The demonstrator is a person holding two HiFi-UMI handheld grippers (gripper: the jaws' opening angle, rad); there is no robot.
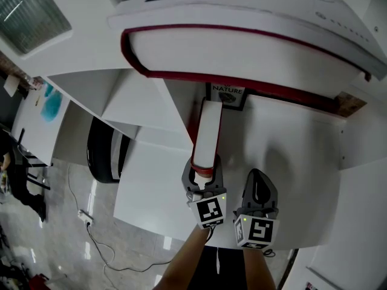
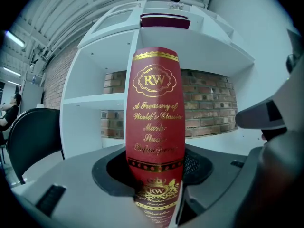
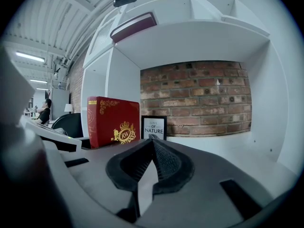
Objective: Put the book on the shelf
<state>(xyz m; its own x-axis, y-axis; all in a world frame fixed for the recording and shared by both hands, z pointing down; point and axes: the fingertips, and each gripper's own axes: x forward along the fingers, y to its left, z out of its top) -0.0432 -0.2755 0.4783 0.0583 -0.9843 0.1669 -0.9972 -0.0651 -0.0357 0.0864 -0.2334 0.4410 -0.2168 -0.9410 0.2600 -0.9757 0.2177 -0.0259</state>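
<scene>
Left claw clamps upright red book, gold lettering on spine.

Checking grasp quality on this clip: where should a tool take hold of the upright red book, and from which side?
Across the two covers at the spine end, coming from the open front. The red book stands upright, spine toward the person, narrow enough for the jaws to span; the left tool holds it so. The framed picture blocks the far end.

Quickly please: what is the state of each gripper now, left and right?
Left gripper: shut on the red book.
Right gripper: shut, holding nothing.
</scene>
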